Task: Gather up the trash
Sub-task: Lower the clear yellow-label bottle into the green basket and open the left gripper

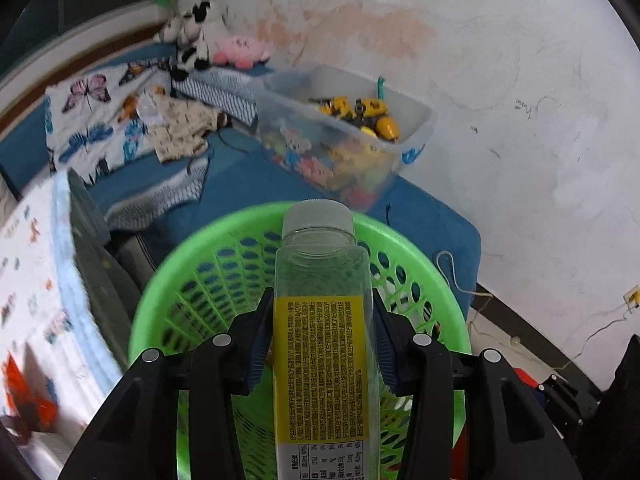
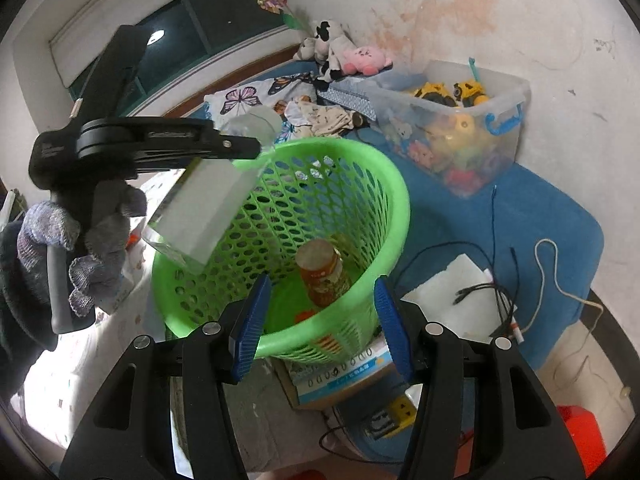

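A clear square bottle (image 1: 320, 360) with a yellow label and a pale cap is clamped between the jaws of my left gripper (image 1: 322, 294). It hangs over the rim of a green perforated basket (image 1: 180, 256). The right wrist view shows the same bottle (image 2: 204, 208) tilted above the left rim of the basket (image 2: 400, 208), with a gloved hand (image 2: 100, 220) holding the left gripper (image 2: 240, 146). My right gripper (image 2: 323, 280) stands open and empty above the basket's near side. An orange-labelled bottle (image 2: 322, 272) lies inside on the bottom.
A clear toy bin (image 2: 460, 136) stands on the blue mat (image 2: 540, 220) by the wall, with plush toys (image 2: 344, 56) behind it. White paper (image 2: 452, 284) and cables (image 2: 496, 292) lie right of the basket. A cardboard box (image 2: 344, 376) sits under it.
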A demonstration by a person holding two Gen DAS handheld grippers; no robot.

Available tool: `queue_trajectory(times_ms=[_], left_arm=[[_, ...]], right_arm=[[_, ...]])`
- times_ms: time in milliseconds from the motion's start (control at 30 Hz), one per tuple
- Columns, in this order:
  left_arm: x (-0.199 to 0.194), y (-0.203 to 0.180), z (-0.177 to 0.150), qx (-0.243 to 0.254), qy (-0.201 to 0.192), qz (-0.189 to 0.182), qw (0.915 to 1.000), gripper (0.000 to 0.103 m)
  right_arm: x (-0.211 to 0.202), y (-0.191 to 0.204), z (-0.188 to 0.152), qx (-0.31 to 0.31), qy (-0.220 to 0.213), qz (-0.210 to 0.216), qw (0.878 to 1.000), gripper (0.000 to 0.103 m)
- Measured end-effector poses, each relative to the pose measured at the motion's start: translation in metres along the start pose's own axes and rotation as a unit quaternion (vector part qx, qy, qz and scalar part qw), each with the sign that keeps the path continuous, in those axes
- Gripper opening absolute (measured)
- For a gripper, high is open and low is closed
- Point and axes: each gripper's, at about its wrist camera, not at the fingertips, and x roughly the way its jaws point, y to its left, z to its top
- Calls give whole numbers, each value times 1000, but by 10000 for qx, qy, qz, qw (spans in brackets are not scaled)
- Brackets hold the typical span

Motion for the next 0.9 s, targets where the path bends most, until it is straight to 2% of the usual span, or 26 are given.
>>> queue_trajectory(times_ms=[167,233,400,567,700,900], left_arm=[[15,-4,-9,-40,291,-48,9996,44],[18,-2,-11,-176,377,-221,9989,47],[8,-3,-10,-204,246,-308,9990,47],[-18,-8,-8,-35,11,-338,9994,47],[-44,-3,-9,-85,-141,-338,9993,47],[-97,15,-26,-131,-456,-129,9988,47]], right_arm=[[7,-6,-3,123,49,84,9999,55],[10,-7,-5,178,70,102,9998,55],[10,-6,-8,211,96,143,9996,55],[8,1,-12,182,92,197,9996,55],[4,11,-11,92,86,240,9996,55],[-10,34,-7,-125,7,340,9993,55]])
